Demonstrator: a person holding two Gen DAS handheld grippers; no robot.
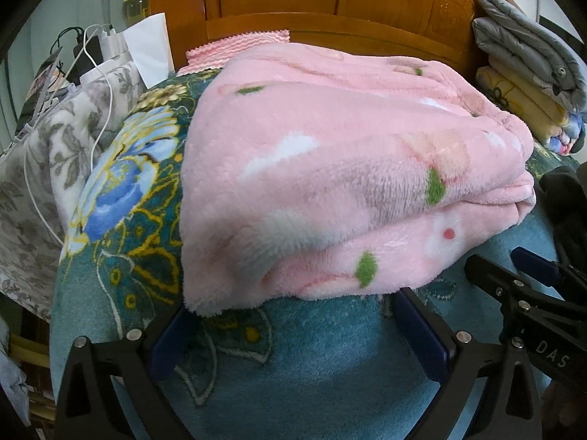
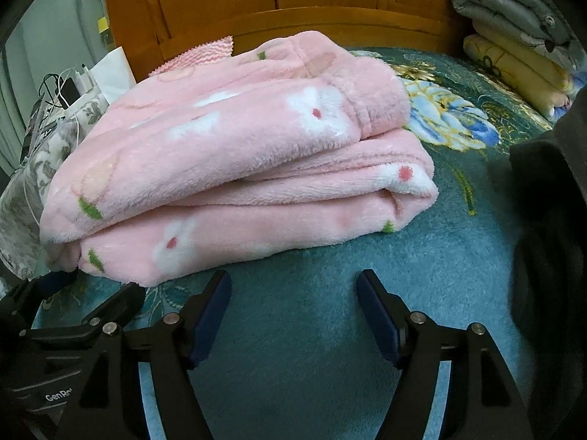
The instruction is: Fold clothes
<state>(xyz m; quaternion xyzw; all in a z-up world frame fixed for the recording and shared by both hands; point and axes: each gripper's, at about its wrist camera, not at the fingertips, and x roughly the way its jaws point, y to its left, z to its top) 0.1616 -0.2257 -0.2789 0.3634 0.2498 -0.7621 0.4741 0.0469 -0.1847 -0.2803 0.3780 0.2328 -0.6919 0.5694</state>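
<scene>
Right now a pink fleece garment [image 1: 348, 168] with white bunny shapes and green leaf marks lies folded into a thick stack on a teal floral blanket [image 1: 312, 374] that covers a bed. Layers sit one on another, folded edge toward both cameras.

Left gripper [image 1: 297, 315] sits at the near edge of the stack, jaws spread wide, blue pads at either side of the garment's near left corner. Nothing pinched; the fleece corner hangs just above the gap. Whether the pads touch the fabric, can't tell.

Right gripper [image 2: 293, 293] is low over bare teal blanket just in front of the stack, jaws moderately wide, empty, apart from the garment. In the left wrist view the right gripper shows at the right edge, beside the stack's right end; in the right wrist view the left gripper shows at lower left.

Behind the stack: a wooden headboard [image 1: 330, 3], a pink ribbed cloth [image 1: 238, 51] against it. Far right, a pile of folded bedding [image 1: 532, 66], grey on top, yellow below. Left side, a grey floral cover [image 1: 44, 168] with white cables [image 1: 99, 73] and chargers on it. A dark sleeve [image 2: 550, 201] fills the right edge of the right wrist view.
</scene>
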